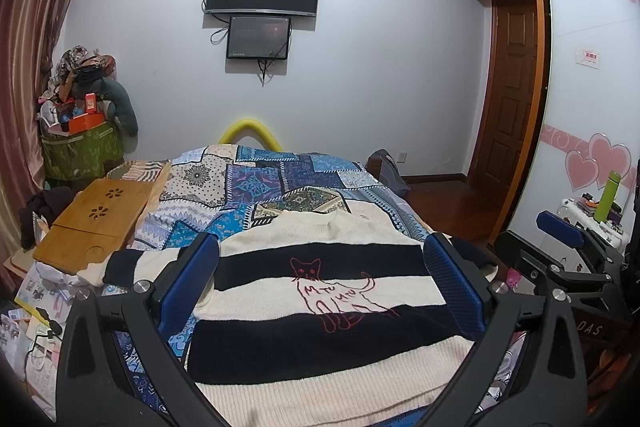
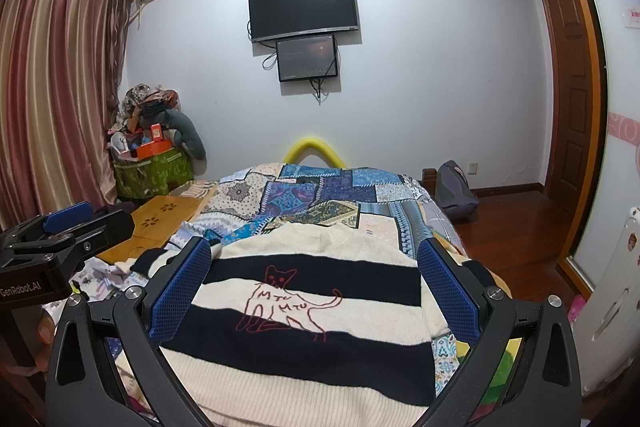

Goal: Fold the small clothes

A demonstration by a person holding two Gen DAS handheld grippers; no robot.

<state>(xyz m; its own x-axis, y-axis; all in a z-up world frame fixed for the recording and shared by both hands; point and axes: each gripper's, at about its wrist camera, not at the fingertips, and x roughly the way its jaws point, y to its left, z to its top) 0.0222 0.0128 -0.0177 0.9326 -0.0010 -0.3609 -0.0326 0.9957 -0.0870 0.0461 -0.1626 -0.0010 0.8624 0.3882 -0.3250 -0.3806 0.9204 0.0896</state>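
Note:
A cream and navy striped sweater (image 1: 320,331) with a red outlined cat on the chest lies flat, front up, on the patchwork bedspread (image 1: 276,179), neck hole pointing away from me. One sleeve (image 1: 132,267) trails off to the left. My left gripper (image 1: 320,267) hovers open over the sweater's chest, nothing between its blue pads. In the right wrist view the same sweater (image 2: 304,339) fills the foreground and my right gripper (image 2: 316,263) hangs open above it, also holding nothing. Each gripper shows at the edge of the other's view: the right gripper (image 1: 560,231) and the left gripper (image 2: 68,217).
A bamboo lap tray (image 1: 96,223) rests on the bed's left side beside papers (image 1: 36,311). A green basket piled with clutter (image 1: 80,143) stands by the curtain. Right of the bed lie wooden floor (image 1: 452,203), a bag (image 1: 386,167), a door and a wardrobe.

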